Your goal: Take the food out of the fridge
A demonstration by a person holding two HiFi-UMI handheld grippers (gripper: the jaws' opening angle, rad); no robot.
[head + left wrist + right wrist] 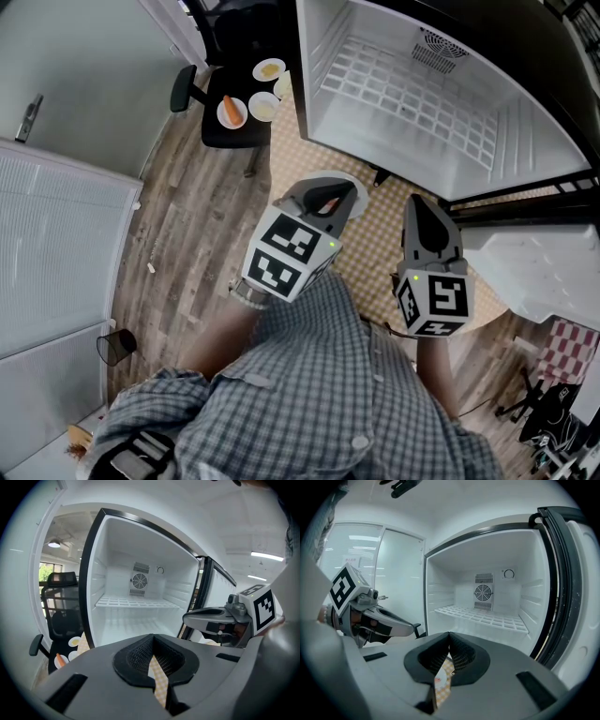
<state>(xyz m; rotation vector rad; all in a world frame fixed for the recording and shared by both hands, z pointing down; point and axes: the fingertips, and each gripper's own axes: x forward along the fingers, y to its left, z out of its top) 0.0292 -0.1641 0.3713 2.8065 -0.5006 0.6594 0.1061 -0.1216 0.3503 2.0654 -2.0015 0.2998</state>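
my left fingers point(138, 657) together, empty | my right fingers point(464, 656) together, empty | carrot point(229, 110) (on a plate point(242, 116)) lies lengthwise, pointing away from me

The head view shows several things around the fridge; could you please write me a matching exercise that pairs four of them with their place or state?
Things:
1. white fridge
2. orange carrot
3. left tool
4. beige checkered mat

Places or states:
A. on a white plate on the black chair
B. lying on the wooden floor before the fridge
C. standing open, no food visible inside
D. shut, with nothing between its jaws

Pairs: 1-C, 2-A, 3-D, 4-B.
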